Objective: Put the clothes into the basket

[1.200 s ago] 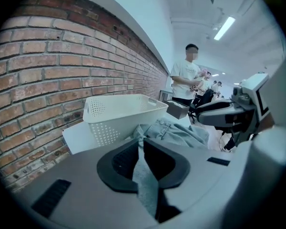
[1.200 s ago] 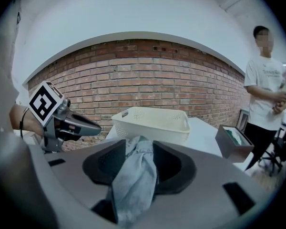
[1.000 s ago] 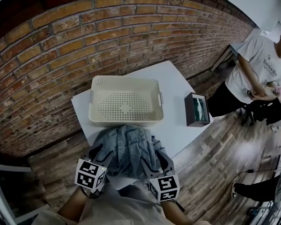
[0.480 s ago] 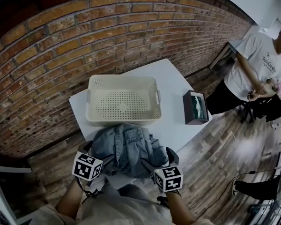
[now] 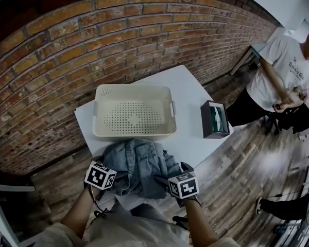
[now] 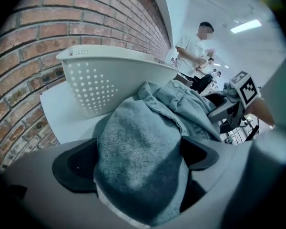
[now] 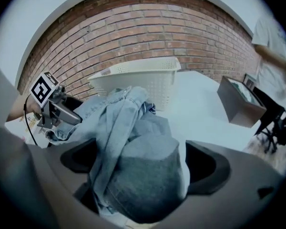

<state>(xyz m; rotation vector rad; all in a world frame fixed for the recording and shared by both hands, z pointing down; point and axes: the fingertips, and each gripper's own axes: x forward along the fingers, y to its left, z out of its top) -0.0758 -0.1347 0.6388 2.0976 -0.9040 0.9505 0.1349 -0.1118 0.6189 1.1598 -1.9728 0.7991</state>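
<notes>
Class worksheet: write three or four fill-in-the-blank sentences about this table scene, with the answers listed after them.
The perforated cream basket is ____ inside.
The garment heaped before it on the white table is blue ____.
In the head view, the dark box stands to the basket's ____.
The wall behind the table is made of ____.
Answers: empty; denim; right; brick.

One basket, one box, two hand-held grippers, and seemingly one bundled denim garment.
</notes>
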